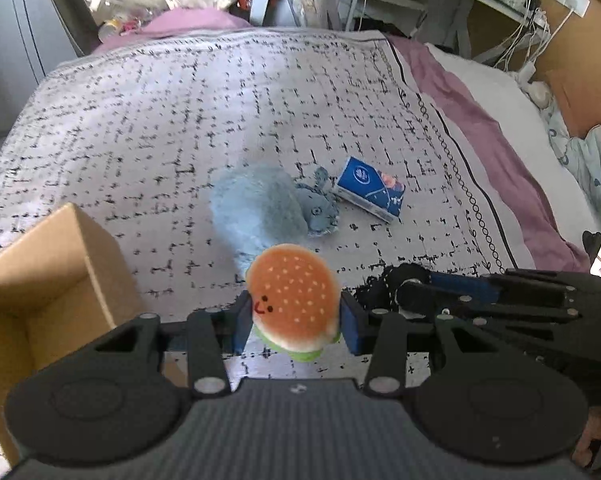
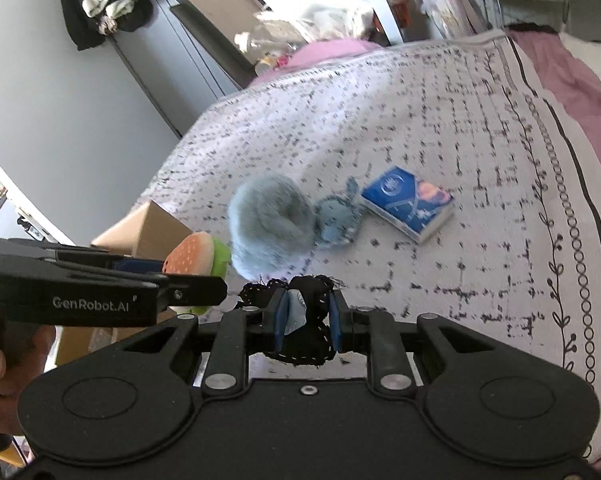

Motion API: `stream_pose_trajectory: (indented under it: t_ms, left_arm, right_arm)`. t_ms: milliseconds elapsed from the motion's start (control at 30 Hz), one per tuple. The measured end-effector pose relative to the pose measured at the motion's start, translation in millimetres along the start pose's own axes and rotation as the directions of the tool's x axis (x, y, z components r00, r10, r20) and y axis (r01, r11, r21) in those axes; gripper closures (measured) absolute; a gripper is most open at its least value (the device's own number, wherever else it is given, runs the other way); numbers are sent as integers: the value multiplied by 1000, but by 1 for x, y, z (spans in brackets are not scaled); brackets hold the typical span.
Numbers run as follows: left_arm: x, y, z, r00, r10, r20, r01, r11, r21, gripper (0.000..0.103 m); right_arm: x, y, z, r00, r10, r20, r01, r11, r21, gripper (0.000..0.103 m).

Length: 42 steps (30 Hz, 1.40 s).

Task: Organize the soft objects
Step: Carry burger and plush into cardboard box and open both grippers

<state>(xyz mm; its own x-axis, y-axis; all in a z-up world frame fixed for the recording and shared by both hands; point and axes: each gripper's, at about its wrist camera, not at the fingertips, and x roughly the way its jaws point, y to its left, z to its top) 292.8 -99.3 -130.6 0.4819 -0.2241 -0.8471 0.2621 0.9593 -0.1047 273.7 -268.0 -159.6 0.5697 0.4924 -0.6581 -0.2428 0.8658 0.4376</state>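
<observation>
My left gripper (image 1: 296, 322) is shut on a plush hamburger (image 1: 294, 300) with an orange bun and a green edge, held above the bed. The hamburger also shows in the right wrist view (image 2: 196, 260). My right gripper (image 2: 306, 326) is shut on a black soft item with white stitching (image 2: 308, 340), seen in the left wrist view as a dark shape (image 1: 376, 278). A fluffy blue plush toy (image 1: 260, 204) lies on the bedspread (image 1: 140, 120), also in the right wrist view (image 2: 272, 224). An open cardboard box (image 1: 56, 276) stands at the left.
A blue tissue pack (image 1: 370, 190) lies right of the blue plush, also in the right wrist view (image 2: 408, 202). A pink sheet (image 1: 480, 128) and white pillow (image 1: 500, 92) run along the right. Clutter and a desk with cables stand beyond the bed.
</observation>
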Motion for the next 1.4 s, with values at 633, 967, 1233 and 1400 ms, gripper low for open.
stream_pose_trajectory:
  t_ms: [633,967,1233,1400]
  left_arm:
    - [-66,60,-17,991,45,128,-35,996,-84,59]
    - [-98,119,-32,978,95,187,-56,978,-202,59]
    - [-100,153,-52,978,115,177,-71,970,-234,59]
    - [-91,172,-63,980,106,171,-58,963,-262,59]
  right_arm:
    - [-24,70,23,996,13,83,-6,997,-82,81]
    - [-21,116,43,996,42,78,-28,983,-180,81]
    - [-4,144,42,997,44,61,-30,978,-207,81]
    - [6,161,40,998,38,50,-25,971,-237,81]
